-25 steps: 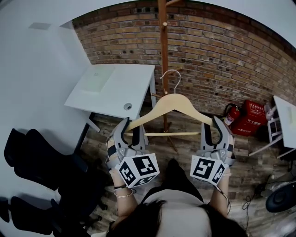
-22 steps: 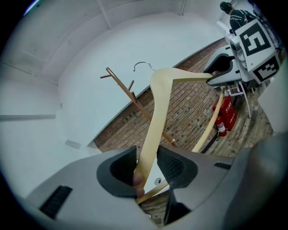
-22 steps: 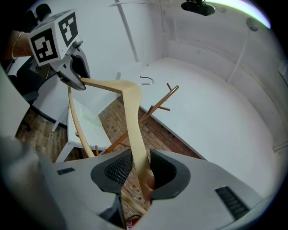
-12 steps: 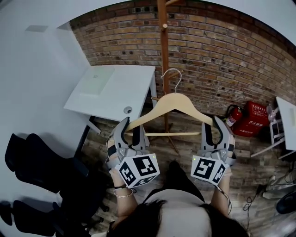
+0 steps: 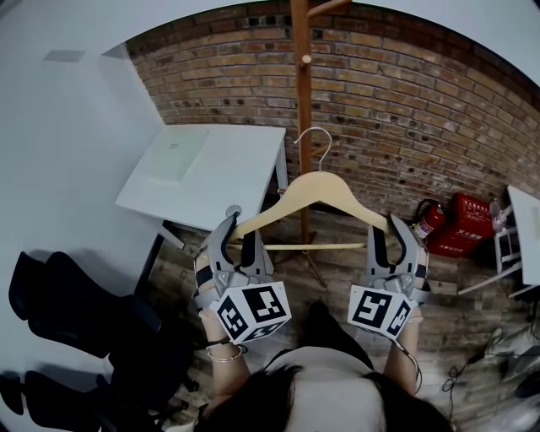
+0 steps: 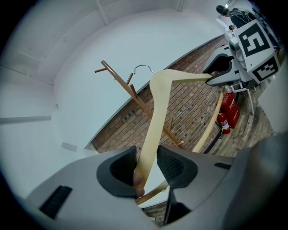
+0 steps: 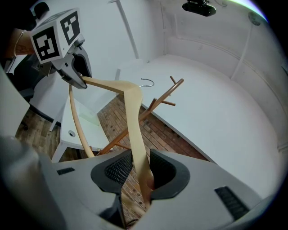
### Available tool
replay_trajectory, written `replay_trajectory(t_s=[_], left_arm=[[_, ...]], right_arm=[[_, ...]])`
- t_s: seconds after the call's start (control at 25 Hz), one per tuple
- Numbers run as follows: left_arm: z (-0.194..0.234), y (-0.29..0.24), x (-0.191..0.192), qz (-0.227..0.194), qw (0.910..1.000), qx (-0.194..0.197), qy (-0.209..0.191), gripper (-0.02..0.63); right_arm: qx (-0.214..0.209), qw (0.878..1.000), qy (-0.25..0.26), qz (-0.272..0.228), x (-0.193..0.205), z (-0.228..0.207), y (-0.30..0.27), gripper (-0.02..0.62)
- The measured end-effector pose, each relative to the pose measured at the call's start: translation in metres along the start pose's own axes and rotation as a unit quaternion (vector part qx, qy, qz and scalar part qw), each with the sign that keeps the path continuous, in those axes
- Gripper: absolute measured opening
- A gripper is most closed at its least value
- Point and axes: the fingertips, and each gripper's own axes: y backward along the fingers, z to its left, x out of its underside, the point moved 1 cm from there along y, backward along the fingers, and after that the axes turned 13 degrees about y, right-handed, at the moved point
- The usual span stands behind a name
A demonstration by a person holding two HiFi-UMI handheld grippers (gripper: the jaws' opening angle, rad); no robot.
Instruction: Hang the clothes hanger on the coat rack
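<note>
A pale wooden clothes hanger (image 5: pixel 316 187) with a metal hook (image 5: pixel 315 135) hangs in the air between both grippers, level, hook up. My left gripper (image 5: pixel 237 233) is shut on its left arm end, and my right gripper (image 5: pixel 395 228) is shut on its right arm end. The wooden coat rack (image 5: pixel 300 76) stands just behind the hook, against the brick wall, with a peg (image 5: pixel 327 7) at the top. In the left gripper view the hanger (image 6: pixel 155 121) runs up from between the pads; the right gripper view shows the hanger (image 7: pixel 134 126) the same way, with the rack (image 7: pixel 157 101) beyond.
A white desk (image 5: pixel 207 173) stands at the left by the wall. Black chairs (image 5: pixel 67 312) sit at the lower left. Red fire extinguishers (image 5: pixel 456 219) rest on the floor at the right. Another white table edge (image 5: pixel 527 228) shows at the far right.
The hanger and both grippers keep the same hold. The view has tilted up slightly, so more of the coat rack's upper pole and peg shows.
</note>
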Motion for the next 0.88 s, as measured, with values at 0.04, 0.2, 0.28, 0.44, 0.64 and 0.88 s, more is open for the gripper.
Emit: replay_trajectory(t_s=[0.04, 0.2, 0.28, 0.44, 0.64, 0.88], left_arm=[[0.000, -0.003, 0.000, 0.000, 1.0000, 0.000, -0.001, 0.146], [0.001, -0.016, -0.004, 0.001, 1.0000, -0.001, -0.001, 0.146], [0.002, -0.023, -0.004, 0.003, 1.0000, -0.002, -0.001, 0.146], [0.004, -0.034, -0.011, 0.006, 0.9999, -0.010, 0.009, 0.146], [0.006, -0.052, -0.012, 0.007, 0.9999, -0.013, 0.000, 0.146], [0.007, -0.070, -0.022, 0.007, 0.9997, -0.021, 0.007, 0.146]], right_arm=[[-0.001, 1.000, 0.000, 0.000, 0.001, -0.001, -0.004, 0.135], [-0.001, 1.000, 0.000, -0.002, 0.002, -0.003, -0.018, 0.135], [-0.001, 1.000, 0.001, -0.003, 0.002, -0.003, -0.025, 0.135], [-0.002, 1.000, -0.001, -0.008, 0.004, -0.005, -0.040, 0.135], [-0.004, 1.000, -0.001, -0.015, 0.005, -0.008, -0.060, 0.135], [-0.003, 1.000, -0.003, -0.023, 0.008, -0.016, -0.081, 0.135]])
